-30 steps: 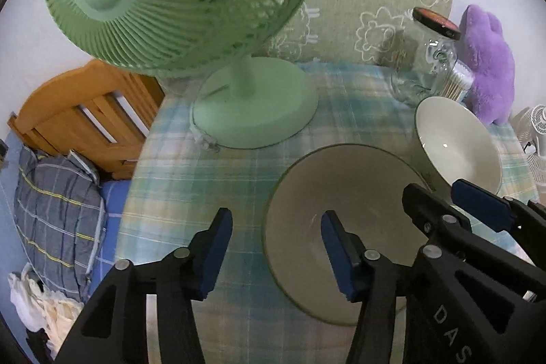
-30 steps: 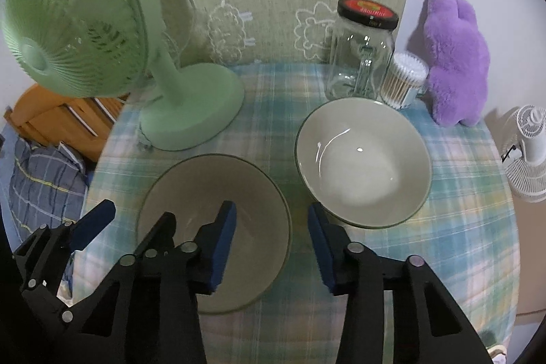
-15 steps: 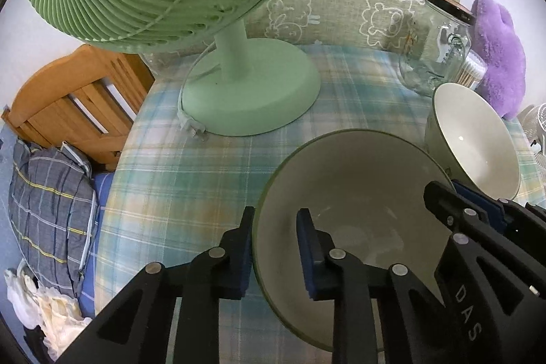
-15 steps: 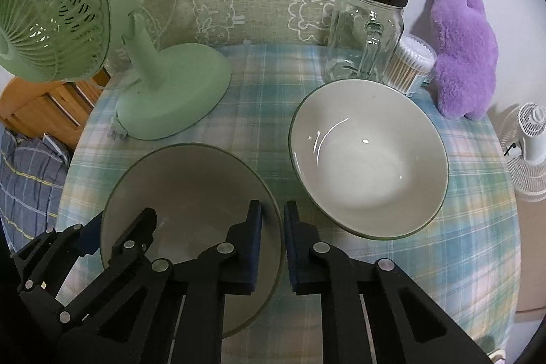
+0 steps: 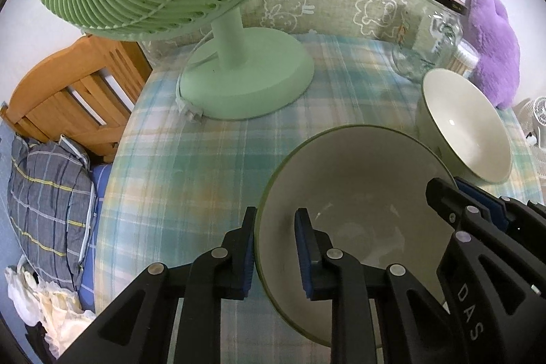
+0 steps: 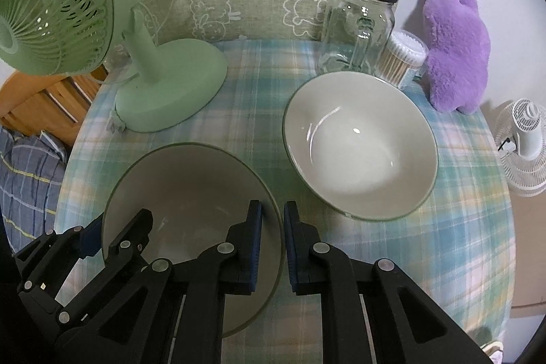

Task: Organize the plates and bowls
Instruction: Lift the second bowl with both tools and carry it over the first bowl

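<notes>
I had both grippers on the near bowl (image 6: 191,193), one on each side of its rim, because a wide, shallow bowl like that tips if I take it by one edge only. The left gripper (image 5: 274,253) had just closed onto the left rim, one blue pad outside the wall and one inside, with the thin green edge pinched between them. The right gripper (image 6: 273,248) had just closed too, and gripped the right rim the same way, so neither pair of fingers had any spare gap. The bowl sat at the near side of the checked tablecloth (image 6: 259,91), a little left of centre. The far bowl (image 6: 360,145) stood to its right and further back, apart from it by a narrow strip of cloth, and I judged that was where this one should nest. The open room was straight up and then right. The green fan (image 5: 245,77) hemmed the far left, its head overhanging the table, and the glass jar (image 6: 358,26), the cotton swab tub (image 6: 404,60) and the purple plush (image 6: 454,43) crowded the far right behind the target bowl. The table edge curved close on the near side.
</notes>
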